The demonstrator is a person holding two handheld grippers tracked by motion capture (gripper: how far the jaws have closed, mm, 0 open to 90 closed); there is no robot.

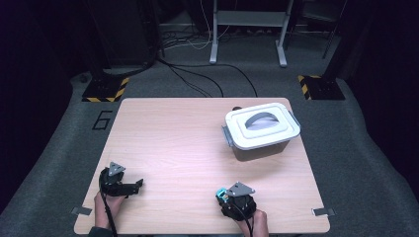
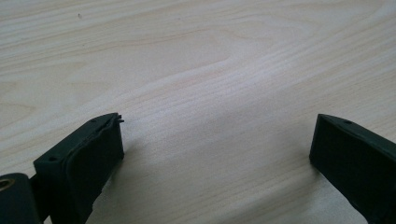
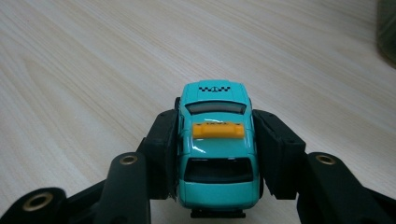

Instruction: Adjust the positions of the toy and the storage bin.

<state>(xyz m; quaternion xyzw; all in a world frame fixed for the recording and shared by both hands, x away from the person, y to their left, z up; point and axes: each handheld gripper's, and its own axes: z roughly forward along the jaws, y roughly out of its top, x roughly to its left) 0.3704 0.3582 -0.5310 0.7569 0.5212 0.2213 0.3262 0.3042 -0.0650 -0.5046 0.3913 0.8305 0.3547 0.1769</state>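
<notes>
The turquoise toy taxi (image 3: 218, 154) is gripped by the right tongs (image 3: 217, 156): the two black jaws are pressed flat against its doors, closed about as far as the car's width allows, with the yellow roof sign (image 3: 218, 130) showing between them. In the high view the car (image 1: 221, 195) is seen at the near edge of the table (image 1: 168, 143), well short of the lidded storage box (image 1: 262, 131), which stands toward the far right corner. The pick-up can therefore be judged as done. What is probably left is the carry toward the box and the stowing, and for that the white lid (image 1: 261, 124), still seated with its grey handle (image 1: 262, 118) down and its side clips apparently closed, would first have to be taken off. The left tongs (image 2: 217, 140) are spread wide and hold nothing; bare wood lies between the jaws. They are kept far to the left of the box (image 1: 129, 186), free for the lid
</notes>
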